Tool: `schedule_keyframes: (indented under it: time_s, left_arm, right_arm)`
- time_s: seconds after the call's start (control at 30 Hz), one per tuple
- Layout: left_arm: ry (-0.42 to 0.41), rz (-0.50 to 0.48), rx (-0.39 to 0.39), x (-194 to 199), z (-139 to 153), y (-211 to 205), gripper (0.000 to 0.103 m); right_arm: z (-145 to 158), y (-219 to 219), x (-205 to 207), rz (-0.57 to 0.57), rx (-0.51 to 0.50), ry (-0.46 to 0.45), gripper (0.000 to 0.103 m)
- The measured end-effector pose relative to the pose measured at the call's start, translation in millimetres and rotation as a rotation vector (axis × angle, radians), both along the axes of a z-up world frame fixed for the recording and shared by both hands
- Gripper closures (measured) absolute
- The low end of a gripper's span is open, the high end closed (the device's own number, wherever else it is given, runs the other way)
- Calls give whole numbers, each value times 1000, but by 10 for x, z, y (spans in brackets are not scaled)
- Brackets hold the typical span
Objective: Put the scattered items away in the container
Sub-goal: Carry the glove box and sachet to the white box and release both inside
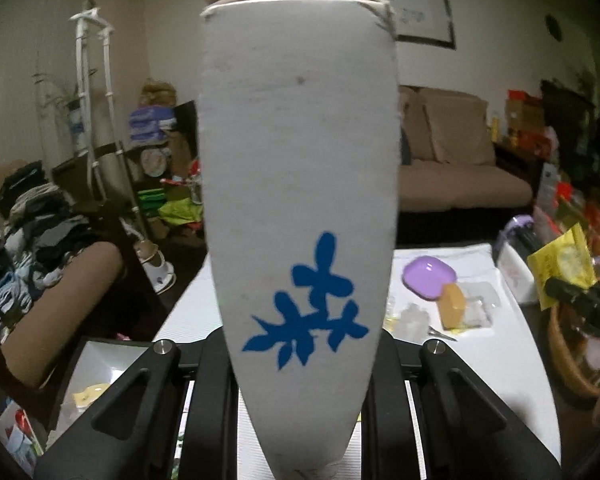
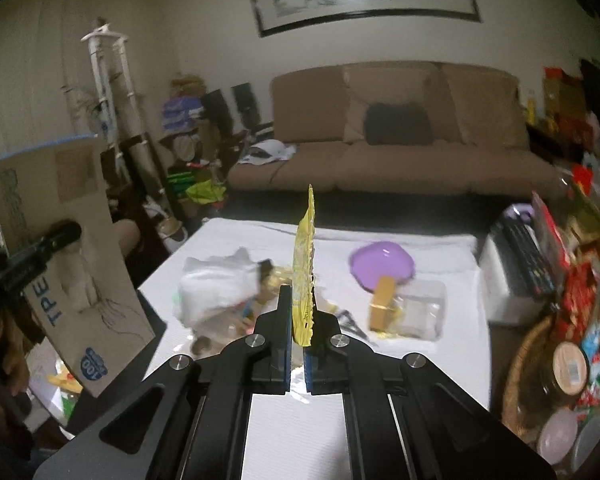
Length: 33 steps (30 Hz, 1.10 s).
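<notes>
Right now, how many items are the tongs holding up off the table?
2. The left tongs grip a flat cardboard box, its white face with a blue flower filling the left view. The right tongs pinch a yellow packet edge-on. Nothing else seems held.

Upright yellow packet (image 2: 305, 276), flat carton (image 1: 300, 184)

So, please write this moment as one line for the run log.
left gripper: shut on flat box | right gripper: shut on yellow packet | both held above white table | purple dish on table
</notes>
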<state>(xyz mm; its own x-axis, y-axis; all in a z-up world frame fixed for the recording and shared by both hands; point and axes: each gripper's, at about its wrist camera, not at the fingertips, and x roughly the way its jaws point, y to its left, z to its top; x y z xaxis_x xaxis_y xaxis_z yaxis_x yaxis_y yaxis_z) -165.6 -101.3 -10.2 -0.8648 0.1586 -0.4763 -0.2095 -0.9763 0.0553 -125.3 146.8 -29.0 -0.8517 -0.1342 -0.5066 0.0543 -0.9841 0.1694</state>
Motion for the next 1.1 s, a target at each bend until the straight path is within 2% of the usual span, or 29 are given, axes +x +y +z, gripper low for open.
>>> schedule_keyframes:
  time_s: [0.1,0.2,0.3,0.43,0.57,0.67,0.8,0.9,1.0,1.1]
  left_arm:
    - [6,43,5,-12,113,-236,87]
    - [-26,53,80,-19,255,-641,87]
    - [-8,90,120,53,430,-1036,87]
    - [39,216,85,134,577,-1525,87]
    - [63,384,7,233,631,-1998,87]
    - [82,441,-42,369,629,-2254,87]
    - [42,465,-56,315,540,-2364,87]
    - [-4,466,-13,231,424,-2613,87]
    - [-85,457,61,-15,255,-2786,87]
    - [-165,472,47,-195,43,-2920,87]
  right_arm:
    - [92,-299,-148,59,-10,4,100]
    - [241,-640,-275,131,-9,21,100]
    - [389,-965,-372,204,-30,40,100]
    - [516,-1411,-475,284,-50,55,100]
    - [516,-1866,-607,347,-40,41,100]
    - [448,-2152,-695,397,-38,22,100]
    - [251,-2573,-853,483,-76,-35,100]
    - [50,-2897,-942,543,-94,-82,100]
    - [-231,-3236,-996,591,-55,-141,100]
    - [-593,-3407,-1057,611,-46,-227,100]
